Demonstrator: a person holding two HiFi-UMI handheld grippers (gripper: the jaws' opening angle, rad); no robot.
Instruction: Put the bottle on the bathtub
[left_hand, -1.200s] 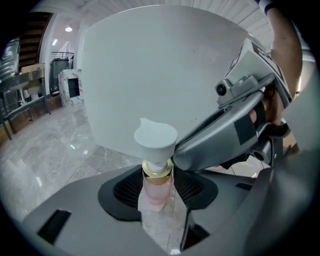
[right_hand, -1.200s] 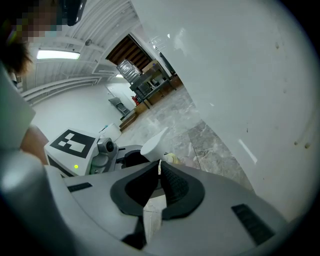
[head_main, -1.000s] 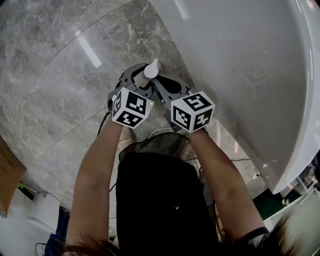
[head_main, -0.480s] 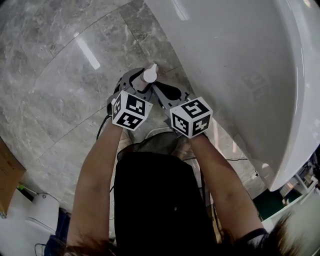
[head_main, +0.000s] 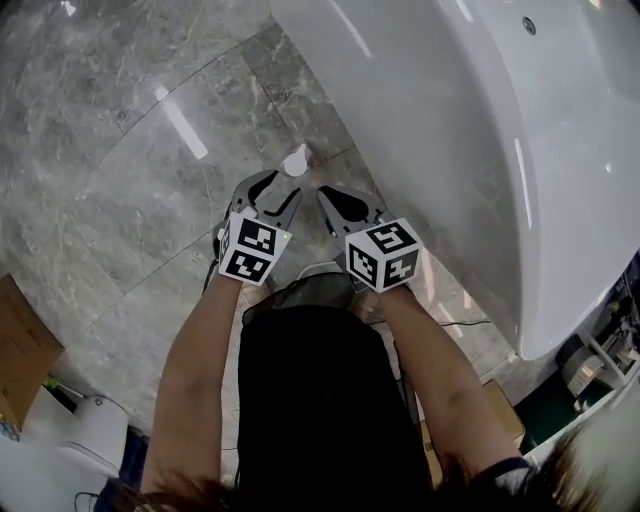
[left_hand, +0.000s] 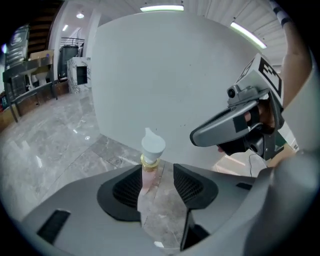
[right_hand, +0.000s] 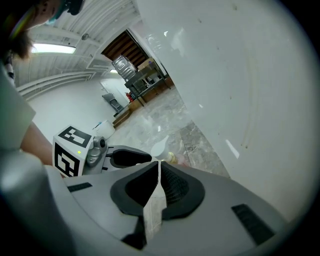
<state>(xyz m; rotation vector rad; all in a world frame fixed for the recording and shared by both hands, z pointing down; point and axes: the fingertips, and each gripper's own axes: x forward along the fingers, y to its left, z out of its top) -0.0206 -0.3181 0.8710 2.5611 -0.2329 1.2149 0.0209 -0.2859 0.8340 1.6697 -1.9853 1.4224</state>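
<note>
The pink pump bottle (left_hand: 150, 161) stands at lower centre, by the tips of the left gripper's (left_hand: 157, 172) parted, released jaws, below the white bathtub (left_hand: 175, 75). The right gripper (right_hand: 159, 166) is clenched on nothing.

White pump top, gold collar, pale pink body on the bottle (left_hand: 150, 161). The bathtub (head_main: 430, 120) was glossy white all over. The floor (head_main: 120, 150) showed grey marble with paler veins. Left gripper (left_hand: 156, 174) and right gripper (right_hand: 159, 167) were plain grey, jaws padded in ribbed black. Their cubes (head_main: 250, 250) carried black square markers on white. The person's garment (head_main: 320, 400) was black.
</note>
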